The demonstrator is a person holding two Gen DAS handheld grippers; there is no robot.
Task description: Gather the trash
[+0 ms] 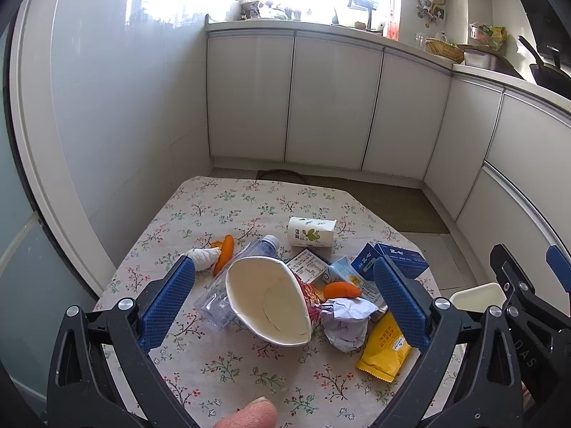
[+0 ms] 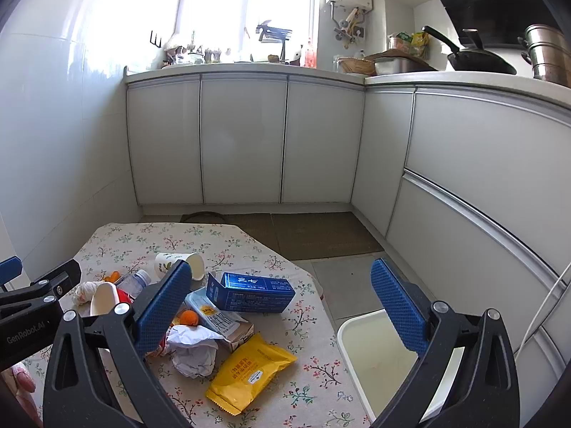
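Observation:
A heap of trash lies on the floral tablecloth (image 1: 221, 363). It holds a flattened white paper cup (image 1: 267, 299), a clear plastic bottle (image 1: 242, 274), a printed cup (image 1: 311, 232) on its side, a blue box (image 2: 257, 290), a milk carton (image 2: 217, 317), crumpled paper (image 2: 194, 349), a yellow packet (image 2: 249, 371), orange peel (image 1: 225, 255) and a tissue (image 1: 203, 258). My left gripper (image 1: 282, 264) hangs open above the flattened cup, touching nothing. My right gripper (image 2: 282, 267) is open over the table's right edge, between the heap and a white bin (image 2: 344, 342).
The white bin stands on the floor just off the table's right side. White cabinets (image 2: 242, 142) run along the back and right, with a mat (image 2: 321, 232) on the floor before them. A thumb (image 1: 249, 415) shows at the bottom of the left wrist view.

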